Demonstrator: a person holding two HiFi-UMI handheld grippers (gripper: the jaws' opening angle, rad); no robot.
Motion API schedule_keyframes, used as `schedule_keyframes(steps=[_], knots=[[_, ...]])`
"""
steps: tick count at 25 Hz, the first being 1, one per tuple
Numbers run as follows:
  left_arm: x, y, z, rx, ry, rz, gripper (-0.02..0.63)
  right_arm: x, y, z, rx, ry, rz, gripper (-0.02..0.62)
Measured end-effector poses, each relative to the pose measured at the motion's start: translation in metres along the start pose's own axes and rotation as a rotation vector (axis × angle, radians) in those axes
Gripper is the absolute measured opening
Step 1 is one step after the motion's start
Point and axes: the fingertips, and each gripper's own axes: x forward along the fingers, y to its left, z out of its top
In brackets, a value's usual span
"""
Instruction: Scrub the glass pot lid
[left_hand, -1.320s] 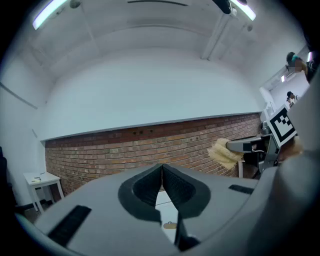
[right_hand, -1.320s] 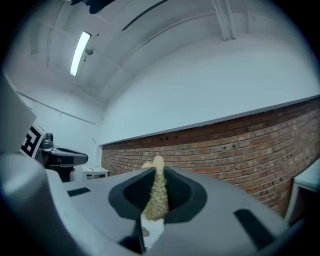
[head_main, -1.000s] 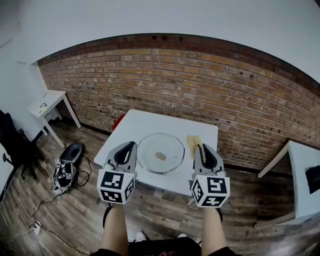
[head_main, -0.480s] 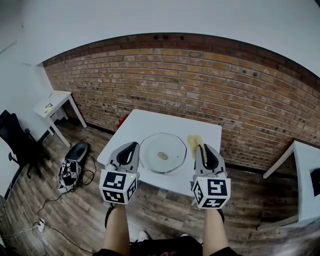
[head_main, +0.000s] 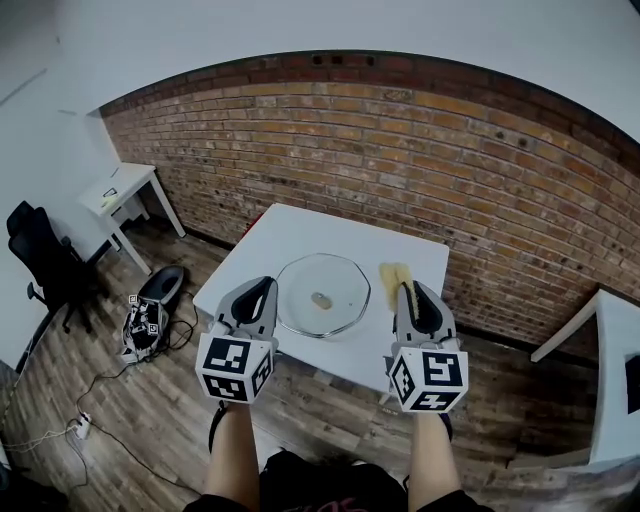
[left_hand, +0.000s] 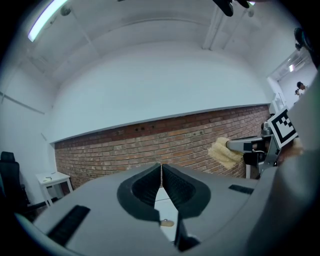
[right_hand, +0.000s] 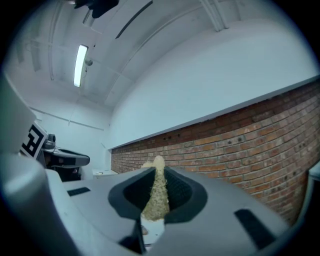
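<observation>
Standing at the near edge of a white table (head_main: 305, 235), a person holds the left gripper (head_main: 262, 288) tightly closed and empty, while the right gripper (head_main: 407, 290) pinches a yellow sponge (head_main: 390, 275). Between them, slightly farther, the glass lid (head_main: 322, 294) lies flat on the table, with a brick wall (head_main: 400, 160) behind.

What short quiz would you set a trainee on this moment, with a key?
1. True or false: the left gripper has its jaws shut with nothing between them.
2. Where does the round clear glass pot lid lie? A) on the wooden floor B) on the white table C) between a gripper's jaws
3. Fill in: the right gripper is shut on a yellow fibrous ____.
Key: 1 true; 2 B; 3 scrubbing pad.
</observation>
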Motion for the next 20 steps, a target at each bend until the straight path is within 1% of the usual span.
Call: schedule_keyframes(steps=[4, 11, 15, 20], knots=[[0.007, -0.005, -0.001, 0.015, 0.016, 0.018, 0.009, 0.006, -0.011, -0.002, 0.014, 0.003, 0.014, 0.055], [0.025, -0.003, -0.002, 0.029, 0.02, 0.026, 0.009, 0.024, -0.016, -0.01, 0.015, 0.009, 0.041, 0.055], [0.037, 0.014, -0.008, 0.025, 0.022, 0.03, 0.009, 0.041, -0.014, -0.01, 0.019, -0.004, 0.041, 0.055], [0.059, 0.042, -0.015, 0.017, 0.012, 0.014, 0.009, 0.071, -0.008, -0.014, 0.008, -0.001, 0.021, 0.055]])
